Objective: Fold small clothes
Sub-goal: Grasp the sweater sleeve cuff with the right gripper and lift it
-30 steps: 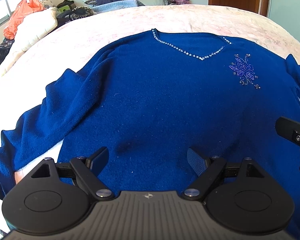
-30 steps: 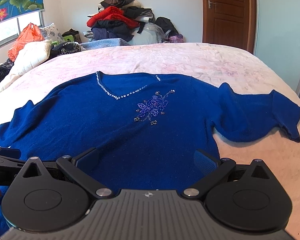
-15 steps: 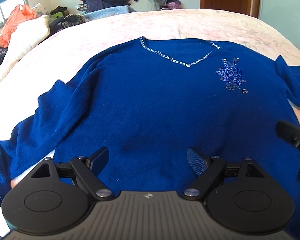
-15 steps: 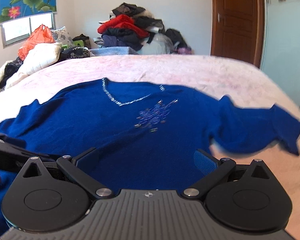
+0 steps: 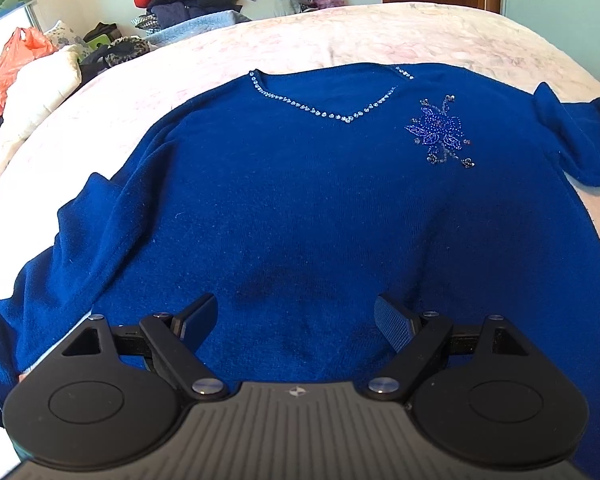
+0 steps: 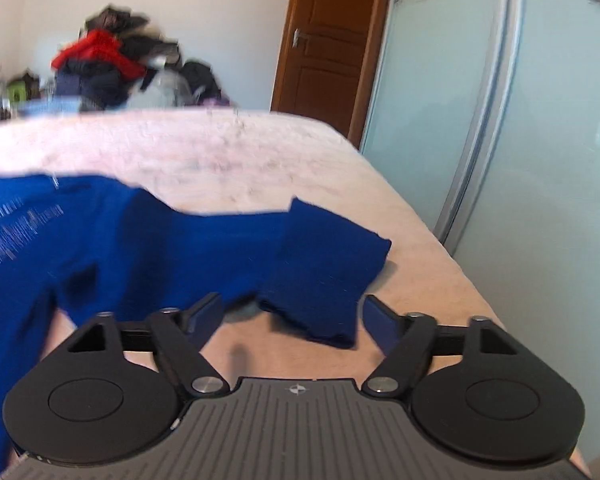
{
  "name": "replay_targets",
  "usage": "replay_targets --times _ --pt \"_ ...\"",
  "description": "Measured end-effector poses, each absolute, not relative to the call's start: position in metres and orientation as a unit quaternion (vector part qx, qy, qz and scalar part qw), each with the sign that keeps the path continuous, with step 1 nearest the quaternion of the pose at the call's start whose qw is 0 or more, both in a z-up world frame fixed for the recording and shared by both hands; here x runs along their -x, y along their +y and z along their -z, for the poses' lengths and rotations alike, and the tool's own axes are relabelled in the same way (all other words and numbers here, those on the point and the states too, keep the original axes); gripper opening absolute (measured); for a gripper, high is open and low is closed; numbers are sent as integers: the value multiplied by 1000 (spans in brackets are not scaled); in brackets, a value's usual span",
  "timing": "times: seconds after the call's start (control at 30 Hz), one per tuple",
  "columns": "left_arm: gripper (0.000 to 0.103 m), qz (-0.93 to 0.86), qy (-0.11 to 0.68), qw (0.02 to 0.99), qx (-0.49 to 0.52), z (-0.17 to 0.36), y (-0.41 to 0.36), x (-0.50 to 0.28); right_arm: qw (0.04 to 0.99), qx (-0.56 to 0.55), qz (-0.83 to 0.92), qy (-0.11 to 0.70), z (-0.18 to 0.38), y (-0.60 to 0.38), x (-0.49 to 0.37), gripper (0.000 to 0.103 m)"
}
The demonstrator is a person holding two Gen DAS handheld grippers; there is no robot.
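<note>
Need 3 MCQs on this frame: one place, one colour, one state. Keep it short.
1. The beaded flower sits where on the sweater?
A. hem
B. chest, beside the V-neck
C. sleeve cuff

2. Sweater colour?
A. red
B. grey
C. blue

3. Right tool is:
A. open, at the sleeve end
B. shut on the sleeve
C. shut on the neckline

Key: B, the flower lies just beside the rhinestone neckline; C, the knit is deep blue; A, both fingers stand apart with the sleeve end between them.

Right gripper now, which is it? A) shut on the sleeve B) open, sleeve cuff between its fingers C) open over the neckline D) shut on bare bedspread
B: the right gripper is open, with the sweater sleeve cuff lying between its spread fingers.
</note>
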State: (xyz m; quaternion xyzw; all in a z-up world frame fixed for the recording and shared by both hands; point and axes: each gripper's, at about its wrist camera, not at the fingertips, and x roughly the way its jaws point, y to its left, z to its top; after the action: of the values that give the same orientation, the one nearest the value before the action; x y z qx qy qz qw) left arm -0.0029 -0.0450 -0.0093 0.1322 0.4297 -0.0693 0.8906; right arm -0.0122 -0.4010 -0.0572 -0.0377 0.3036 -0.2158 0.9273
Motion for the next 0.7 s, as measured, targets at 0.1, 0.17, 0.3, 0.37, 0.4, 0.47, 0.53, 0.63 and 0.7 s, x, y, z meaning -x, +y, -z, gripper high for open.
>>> replay_targets --times 0.1,0.17,0.3,0.37,0.4,0.47,0.53,0.63,0.7 --pt "86 64 430 891 -133 9 -46 0 921 77 216 316 70 -401 3 73" --pt "86 64 433 889 -132 10 -46 0 923 70 218 309 68 -408 2 68" --pt "86 65 432 889 -139 11 -47 1 932 23 213 293 59 -425 3 18" --pt "86 66 431 889 -139 10 -47 1 936 -19 202 288 54 -435 7 8" --pt "86 65 431 889 -139 10 -46 1 939 -41 194 282 50 -439 11 3" --pt "86 63 434 888 -136 11 -45 0 944 -88 178 263 41 -449 23 3" --pt "86 63 437 887 -133 11 -44 -2 943 -184 145 235 29 -469 41 4" --pt "86 62 438 887 -131 11 -43 -2 926 -318 90 182 12 -499 71 5" --pt "86 62 437 888 -130 11 -42 -3 905 -397 55 144 5 -520 89 6"
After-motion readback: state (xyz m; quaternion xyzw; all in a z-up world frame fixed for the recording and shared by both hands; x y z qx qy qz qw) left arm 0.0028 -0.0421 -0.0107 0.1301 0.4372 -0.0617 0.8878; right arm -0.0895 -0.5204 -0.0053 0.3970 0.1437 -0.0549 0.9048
